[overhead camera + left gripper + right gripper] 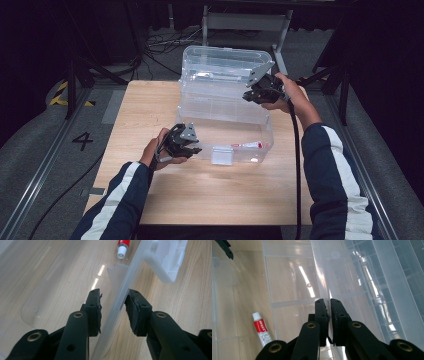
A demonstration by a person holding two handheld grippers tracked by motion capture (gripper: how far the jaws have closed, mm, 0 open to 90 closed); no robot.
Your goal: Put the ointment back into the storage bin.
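Wooden table [150, 110] carries a clear box [250, 135], lid [220, 65] raised, tube [246, 145] inside. Left gripper [113, 311] straddles the near wall unclenched; right gripper [329, 322] pinches the lid's right edge. Steady the wall first, then swing the lid slowly.

Your clear plastic box [225, 117] is see-through, with a faintly milky rim and a frosted white latch [222, 155] on its near wall. Inside, near the right end, you have a small tube [246, 145], red with white lettering and a white cap. The table [200, 190] shows pale wood grain. Both your grippers, left gripper [192, 147] and right gripper [250, 95], are black with brass-coloured rivets and grey top plates. Your sleeves [330, 165] are dark navy with a broad white stripe. The floor [35, 150] is grey, marked with a black number on the left.
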